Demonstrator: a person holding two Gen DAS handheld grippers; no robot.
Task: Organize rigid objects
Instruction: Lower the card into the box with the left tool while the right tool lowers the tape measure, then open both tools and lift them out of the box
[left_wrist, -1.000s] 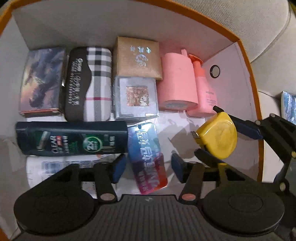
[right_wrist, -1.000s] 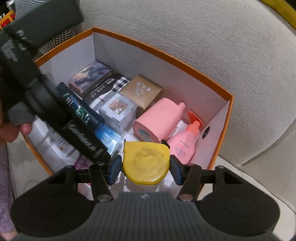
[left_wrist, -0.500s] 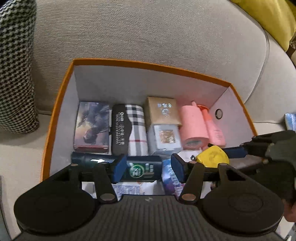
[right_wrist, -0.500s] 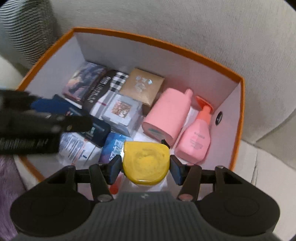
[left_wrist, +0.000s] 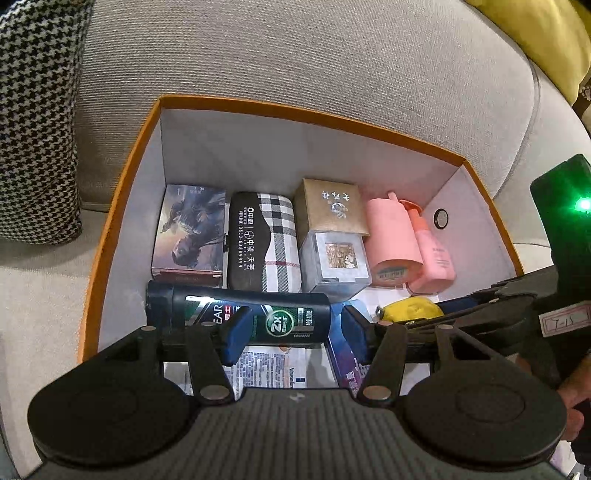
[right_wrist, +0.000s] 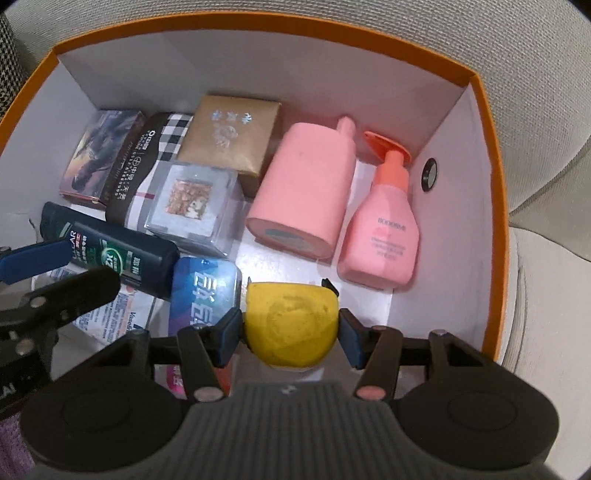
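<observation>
Orange box (right_wrist: 491, 155) packed: picture box (right_wrist: 99, 158), plaid case (right_wrist: 147, 162), brown carton (right_wrist: 229, 136), clear cube (right_wrist: 192, 199), two pink bottles (right_wrist: 306, 192), dark bottle (right_wrist: 110, 254), blue tin (right_wrist: 203, 291).
Yellow tape measure (right_wrist: 291, 325) clamped by right gripper (right_wrist: 290, 332) inside box, probably just above floor.
Left gripper (left_wrist: 291, 336) part-spread, jaws lately narrowed, nothing held.

each claw (right_wrist: 291, 334) is matte black with ribbed housing, round side discs, blue pads (left_wrist: 236, 334) and silver pivot screws
</observation>
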